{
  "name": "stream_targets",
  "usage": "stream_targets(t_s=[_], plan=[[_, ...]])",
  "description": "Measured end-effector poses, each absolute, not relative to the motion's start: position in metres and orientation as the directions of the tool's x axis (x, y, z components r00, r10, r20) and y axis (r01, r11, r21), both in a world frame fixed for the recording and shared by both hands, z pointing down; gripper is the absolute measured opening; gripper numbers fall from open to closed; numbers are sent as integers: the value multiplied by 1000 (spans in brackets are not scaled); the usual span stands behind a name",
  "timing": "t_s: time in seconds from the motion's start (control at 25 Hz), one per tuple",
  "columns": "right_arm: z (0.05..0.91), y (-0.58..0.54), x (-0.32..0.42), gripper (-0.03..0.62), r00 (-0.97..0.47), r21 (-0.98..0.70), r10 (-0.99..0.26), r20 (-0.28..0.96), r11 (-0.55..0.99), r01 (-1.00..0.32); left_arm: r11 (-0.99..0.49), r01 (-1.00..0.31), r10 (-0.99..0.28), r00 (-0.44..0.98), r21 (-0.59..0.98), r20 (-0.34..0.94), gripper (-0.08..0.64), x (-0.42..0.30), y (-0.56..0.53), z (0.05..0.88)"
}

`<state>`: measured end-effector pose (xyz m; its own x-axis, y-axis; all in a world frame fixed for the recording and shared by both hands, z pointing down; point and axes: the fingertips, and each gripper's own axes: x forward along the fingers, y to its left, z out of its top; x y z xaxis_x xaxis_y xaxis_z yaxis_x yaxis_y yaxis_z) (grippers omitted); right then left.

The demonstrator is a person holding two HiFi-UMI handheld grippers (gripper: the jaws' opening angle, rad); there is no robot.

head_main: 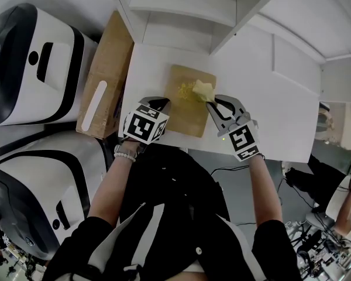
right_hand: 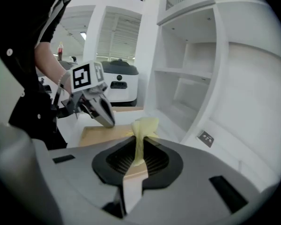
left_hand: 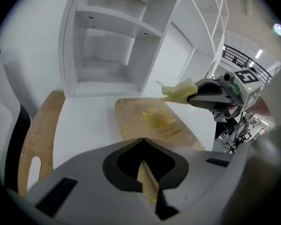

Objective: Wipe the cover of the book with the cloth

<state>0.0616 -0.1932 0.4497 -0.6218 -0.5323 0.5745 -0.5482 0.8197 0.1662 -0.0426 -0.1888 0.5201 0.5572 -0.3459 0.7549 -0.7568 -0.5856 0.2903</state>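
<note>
A tan book (head_main: 187, 107) with a gold emblem on its cover lies flat on the white table (head_main: 275, 104). My left gripper (head_main: 162, 104) is at the book's near left edge, and its jaws look shut on that edge (left_hand: 147, 182). My right gripper (head_main: 213, 101) is shut on a pale yellow cloth (head_main: 202, 90), which sits over the cover's right part by the emblem. In the left gripper view the cloth (left_hand: 180, 90) pokes out of the right gripper (left_hand: 210, 93) above the book (left_hand: 154, 121). The right gripper view shows the cloth (right_hand: 144, 125) pinched upright between the jaws.
A flat cardboard box (head_main: 105, 75) leans at the table's left. Large white and black machines (head_main: 29, 63) stand further left. White shelving (head_main: 181, 10) rises behind the table. Another person's legs (head_main: 316, 180) show at the far right.
</note>
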Motion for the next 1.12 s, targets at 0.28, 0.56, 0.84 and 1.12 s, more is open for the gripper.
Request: stream_targets(t_s=[0.28,0.56,0.84,1.12], plan=[[467,-246,91,41,-523,253,-600,605,768,-589,-584,-757,-342,557,293,757,1,-42,-189,520],[498,-247,83,41,-506,268,-556,659,803,-532,-582,-758,-343,557,295,756,2,-42,-188,520],[502,-214,70,41,-547,217,-519,657,825,-522,-579,-757,-341,562,303,754,0,-42,-189,520],[499,-160,56,41,-592,162,-463,660,857,-490,-579,-757,-343,563,302,752,2,-42,-187,519]])
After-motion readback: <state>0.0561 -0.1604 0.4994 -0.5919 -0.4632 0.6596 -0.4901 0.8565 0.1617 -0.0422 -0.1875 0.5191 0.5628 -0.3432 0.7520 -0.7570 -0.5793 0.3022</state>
